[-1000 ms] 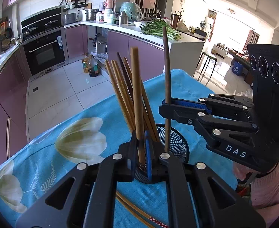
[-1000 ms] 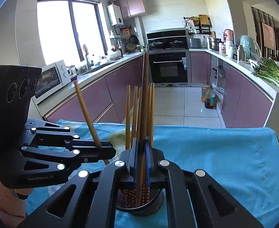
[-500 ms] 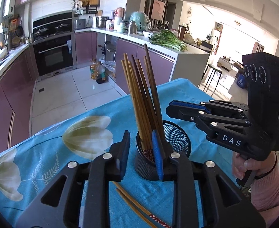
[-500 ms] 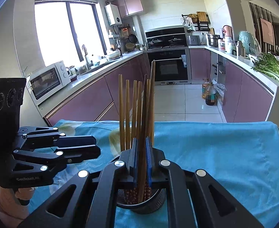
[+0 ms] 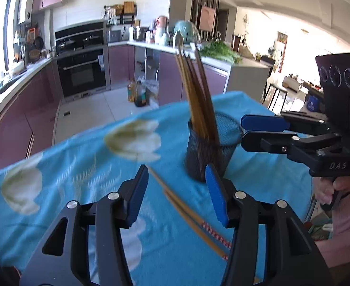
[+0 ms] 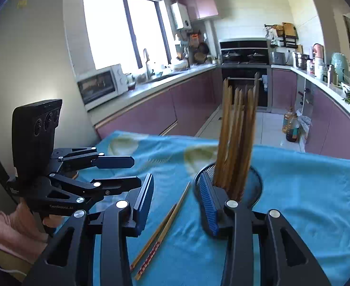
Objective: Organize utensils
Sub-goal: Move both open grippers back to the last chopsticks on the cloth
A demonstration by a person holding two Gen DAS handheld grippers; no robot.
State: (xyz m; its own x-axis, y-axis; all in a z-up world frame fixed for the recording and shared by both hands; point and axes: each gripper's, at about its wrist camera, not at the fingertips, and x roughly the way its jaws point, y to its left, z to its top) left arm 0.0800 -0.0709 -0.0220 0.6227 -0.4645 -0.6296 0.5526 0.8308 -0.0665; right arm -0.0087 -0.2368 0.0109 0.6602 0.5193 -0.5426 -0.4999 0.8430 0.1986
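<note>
Left wrist view: left gripper [image 5: 177, 191] above chopsticks [image 5: 189, 211], fingers apart.

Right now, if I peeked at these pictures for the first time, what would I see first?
First, the bundle of wooden chopsticks standing in a black mesh cup on the bright blue flowered tablecloth. Next, two loose chopsticks lying flat on the cloth beside the cup. Both claws are open and empty, the left claw over the loose pair, the right claw near the cup.

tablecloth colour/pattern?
Tablecloth: turquoise blue with large white flowers. Clearest in the left wrist view.
</note>
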